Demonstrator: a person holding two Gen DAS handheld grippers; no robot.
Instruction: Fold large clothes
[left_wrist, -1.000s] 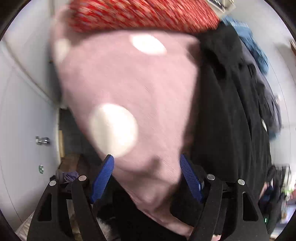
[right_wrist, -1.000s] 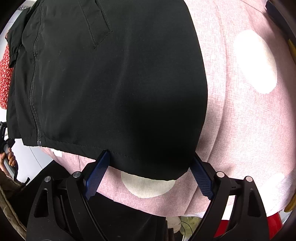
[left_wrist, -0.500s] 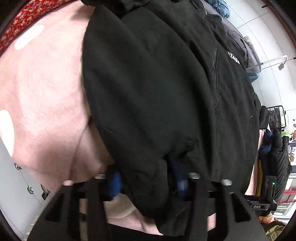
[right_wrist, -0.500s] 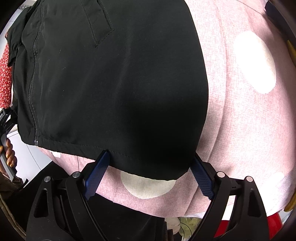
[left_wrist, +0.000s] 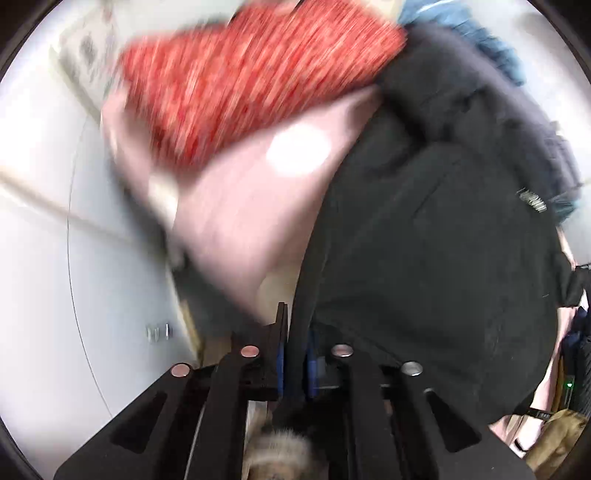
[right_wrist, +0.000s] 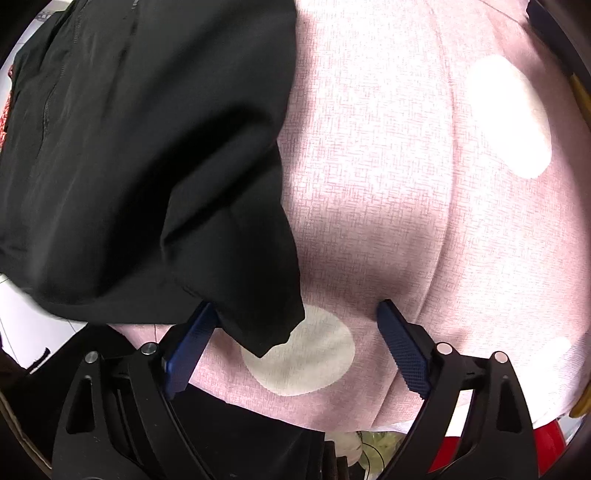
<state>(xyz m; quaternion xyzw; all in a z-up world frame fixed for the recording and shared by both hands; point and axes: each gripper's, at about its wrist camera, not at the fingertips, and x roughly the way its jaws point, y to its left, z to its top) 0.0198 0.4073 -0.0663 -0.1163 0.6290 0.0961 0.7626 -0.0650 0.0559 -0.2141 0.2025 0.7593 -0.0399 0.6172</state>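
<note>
Black jacket fills the left wrist view from 12 round to 5 o'clock, draped over pink spotted bedding. Left gripper at 6 o'clock, jaws closing with a fold of the dark cloth pinched between the blue pads. Red patterned fabric blurred at 11 o'clock, blue garment at 1 o'clock, pale wall panels at 9. Much smear in this view, so seams and edges hard to read. No clear support surface visible beyond the bedding.

Right wrist view next. Same black jacket spread from 9 to 12 o'clock, a zip line near the upper left edge, one loose corner hanging down toward 6 o'clock. Right gripper at 6 o'clock, jaws wide and released; that corner lies between the pads and against the left one, not clamped. Pink bedding with a white spot at 2 o'clock and another just under the corner.

Judged early in the fold: one edge caught and lifted on the left side, garment rumpled, no neat crease or stacked layers yet. Left to do, probably: seize the near corner with the right, carry the edge over, flatten, fold again.
</note>
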